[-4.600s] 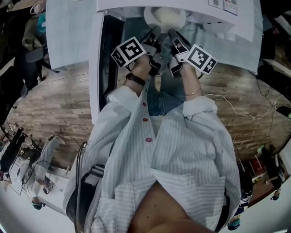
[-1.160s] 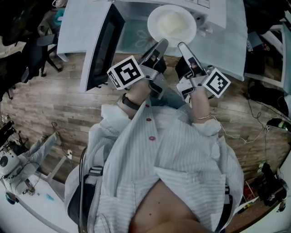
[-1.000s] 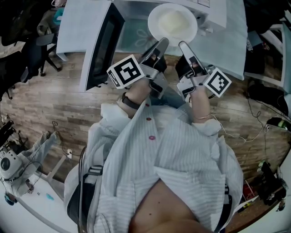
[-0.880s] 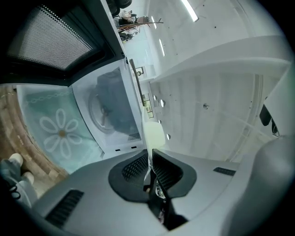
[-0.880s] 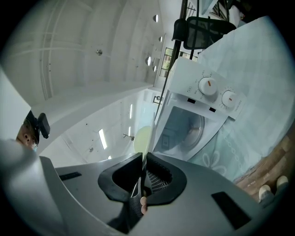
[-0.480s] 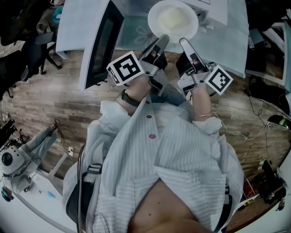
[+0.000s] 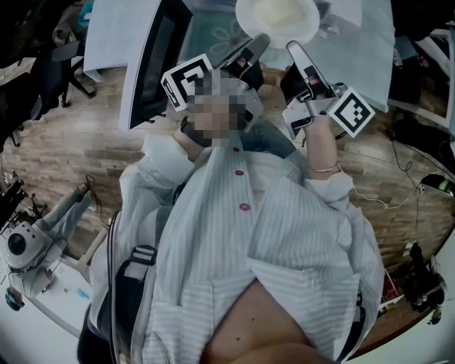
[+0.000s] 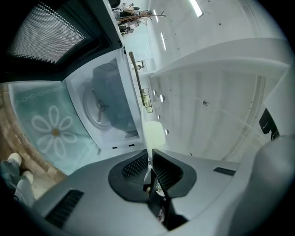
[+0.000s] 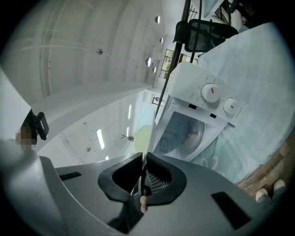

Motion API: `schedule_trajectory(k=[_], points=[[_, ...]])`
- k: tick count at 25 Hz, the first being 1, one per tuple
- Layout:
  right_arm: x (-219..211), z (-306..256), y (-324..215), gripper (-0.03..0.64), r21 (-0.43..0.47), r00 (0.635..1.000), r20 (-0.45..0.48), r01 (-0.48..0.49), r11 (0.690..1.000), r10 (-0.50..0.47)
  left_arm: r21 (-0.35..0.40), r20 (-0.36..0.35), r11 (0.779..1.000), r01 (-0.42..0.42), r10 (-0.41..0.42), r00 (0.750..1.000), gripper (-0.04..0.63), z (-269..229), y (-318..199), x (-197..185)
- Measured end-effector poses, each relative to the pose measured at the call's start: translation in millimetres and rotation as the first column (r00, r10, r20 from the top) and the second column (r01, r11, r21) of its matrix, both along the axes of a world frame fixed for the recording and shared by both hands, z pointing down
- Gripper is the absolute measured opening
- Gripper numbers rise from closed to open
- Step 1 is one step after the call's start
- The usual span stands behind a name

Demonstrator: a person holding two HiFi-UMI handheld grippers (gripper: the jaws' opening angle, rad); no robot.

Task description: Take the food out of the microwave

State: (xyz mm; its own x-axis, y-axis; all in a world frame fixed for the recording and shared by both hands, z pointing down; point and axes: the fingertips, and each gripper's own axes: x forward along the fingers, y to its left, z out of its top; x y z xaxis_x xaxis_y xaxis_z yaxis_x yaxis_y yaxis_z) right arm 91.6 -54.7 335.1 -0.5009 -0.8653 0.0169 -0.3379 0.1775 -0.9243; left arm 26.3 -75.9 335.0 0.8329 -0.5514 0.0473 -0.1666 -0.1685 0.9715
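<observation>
A white plate [image 7: 277, 15] with pale food on it hangs in front of the open microwave, held by its near rim from two sides. My left gripper [image 7: 260, 40] is shut on the rim at its left and my right gripper [image 7: 293, 47] is shut on the rim at its right. In the left gripper view the plate [image 8: 153, 132] stands edge-on between the closed pads of the gripper [image 8: 150, 159]. The right gripper view shows the same: the plate's thin edge [image 9: 144, 137] is pinched in the gripper [image 9: 142, 168]. The microwave cavity [image 8: 107, 106] with its turntable lies beyond.
The microwave door [image 7: 151, 67] is swung open at the left. A pale cloth with a flower print [image 7: 213, 34] covers the table under the microwave. The control knobs [image 9: 211, 93] are right of the cavity. Wooden floor, a stand [image 7: 32, 245] and cables [image 7: 398, 199] surround the person.
Since the earliest frame the plate has come out of the microwave cavity. Over the last second plate and grippers slid slightly toward the picture's top; both grips are unchanged.
</observation>
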Motion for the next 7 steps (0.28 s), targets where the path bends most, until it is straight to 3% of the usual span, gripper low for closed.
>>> schedule_trajectory(k=[7], points=[[12, -15, -6, 0.051, 0.019, 0.999, -0.030, -0.045, 0.999, 0.045, 0.037, -0.019, 0.995, -0.097, 0.098, 0.995, 0.037, -13, -10, 14]])
